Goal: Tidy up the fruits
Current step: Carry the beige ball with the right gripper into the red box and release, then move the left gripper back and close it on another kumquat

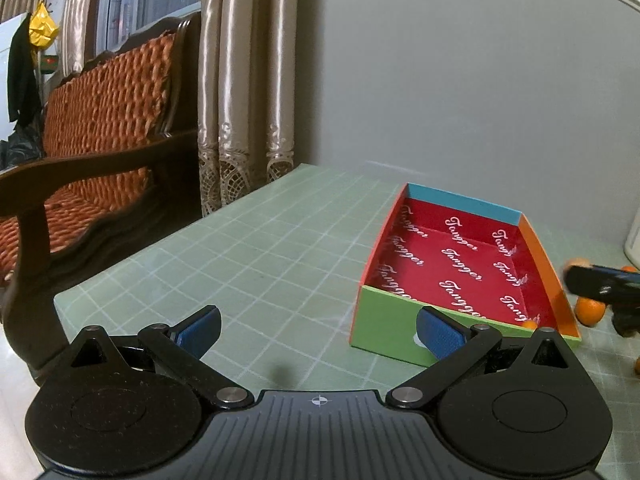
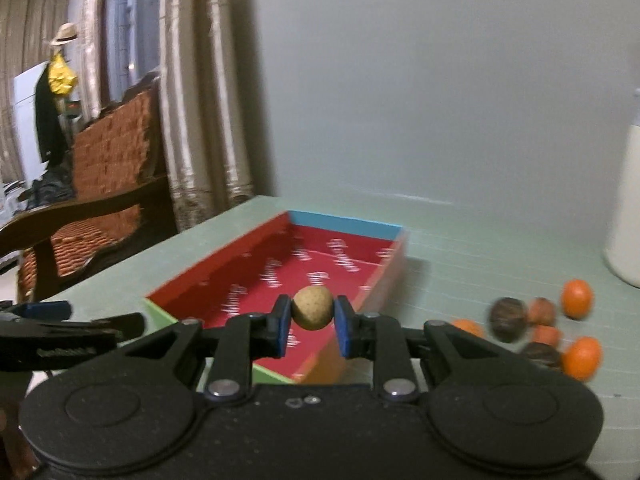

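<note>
A shallow box with a red inside (image 1: 460, 264) sits on the green grid table; it also shows in the right wrist view (image 2: 320, 264). One small orange fruit (image 1: 530, 324) lies in its near right corner. My right gripper (image 2: 312, 326) is shut on a round tan fruit (image 2: 312, 307), held above the box's near right corner. My left gripper (image 1: 318, 330) is open and empty, left of the box's near green wall. Several orange and dark brown fruits (image 2: 540, 328) lie on the table right of the box. The right gripper shows at the left wrist view's right edge (image 1: 604, 284).
A wooden bench with an orange woven cushion (image 1: 100, 128) stands left of the table, with curtains (image 1: 244, 80) behind. A white container (image 2: 626, 208) stands at the far right. A grey wall is behind the table. The green grid mat (image 1: 260, 248) stretches left of the box.
</note>
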A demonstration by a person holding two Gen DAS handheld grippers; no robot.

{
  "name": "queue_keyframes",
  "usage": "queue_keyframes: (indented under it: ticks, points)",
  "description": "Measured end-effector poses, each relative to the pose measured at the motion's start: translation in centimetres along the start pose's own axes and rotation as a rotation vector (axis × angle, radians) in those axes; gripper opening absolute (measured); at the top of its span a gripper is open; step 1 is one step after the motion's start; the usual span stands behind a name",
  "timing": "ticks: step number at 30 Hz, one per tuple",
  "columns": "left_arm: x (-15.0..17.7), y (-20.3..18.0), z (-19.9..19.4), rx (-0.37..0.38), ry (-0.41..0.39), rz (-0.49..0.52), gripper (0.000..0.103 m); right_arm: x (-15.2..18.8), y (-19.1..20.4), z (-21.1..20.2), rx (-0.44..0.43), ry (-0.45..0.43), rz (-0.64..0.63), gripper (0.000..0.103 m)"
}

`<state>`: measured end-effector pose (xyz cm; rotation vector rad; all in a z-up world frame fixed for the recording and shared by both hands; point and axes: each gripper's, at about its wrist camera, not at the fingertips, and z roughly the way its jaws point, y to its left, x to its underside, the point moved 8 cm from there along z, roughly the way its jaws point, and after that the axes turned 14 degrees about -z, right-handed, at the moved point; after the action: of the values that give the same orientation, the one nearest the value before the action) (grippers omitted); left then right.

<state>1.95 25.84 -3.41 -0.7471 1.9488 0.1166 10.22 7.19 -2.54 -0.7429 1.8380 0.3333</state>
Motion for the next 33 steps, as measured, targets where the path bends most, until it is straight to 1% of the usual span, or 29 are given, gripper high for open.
queue_keyframes:
  ticks: [2, 4, 6, 8, 10, 13, 17, 21, 23, 26, 29, 33]
  points:
    - [0.0, -0.2, -0.1, 0.008, -0.001, 0.003, 0.103, -0.1, 0.8, 0.5, -0.008, 0.002, -0.018, 0.029]
    - [0.1, -0.5, -0.2, 0.015, -0.003, 0.01, 0.103, 0.1, 1.1, 0.6, 0.003, 0.01, -0.042, 0.033]
    - [0.1, -0.7, -0.3, 0.022, -0.001, 0.013, 0.103, 0.2, 0.9, 0.2, 0.01, 0.009, -0.047, 0.034]
    - [0.1, -1.0, -0.5, 0.027, -0.002, 0.012, 0.103, 0.0, 0.3, -0.6, 0.02, -0.008, -0.042, 0.036]
    - [0.2, -1.4, -0.7, 0.038, -0.002, 0.007, 0.103, 0.1, -0.7, -1.5, 0.043, -0.024, -0.035, 0.042]
    - [0.3, -2.3, -1.0, 0.057, -0.002, 0.006, 0.103, 0.9, -2.9, -2.8, 0.11, -0.024, -0.032, 0.047]
    - [0.8, -4.6, -1.5, 0.094, -0.002, 0.026, 0.103, 2.7, -7.1, -4.8, 0.193, 0.009, 0.021, 0.048]
    - [1.6, -7.4, -2.1, 0.133, -0.002, 0.06, 0.103, 4.2, -11.1, -6.8, 0.248, 0.029, 0.112, 0.049]
    - [2.1, -8.8, -2.3, 0.155, 0.003, 0.084, 0.103, 4.8, -12.6, -7.7, 0.27, 0.025, 0.147, 0.049]
    - [2.7, -10.6, -2.6, 0.174, 0.002, 0.111, 0.103, 5.7, -14.2, -8.9, 0.307, 0.025, 0.163, 0.049]
    - [3.2, -12.4, -2.9, 0.198, 0.004, 0.122, 0.103, 6.8, -15.7, -9.6, 0.339, 0.049, 0.175, 0.049]
    - [4.3, -14.8, -3.5, 0.225, 0.006, 0.154, 0.103, 7.6, -17.5, -11.5, 0.382, 0.046, 0.18, 0.049]
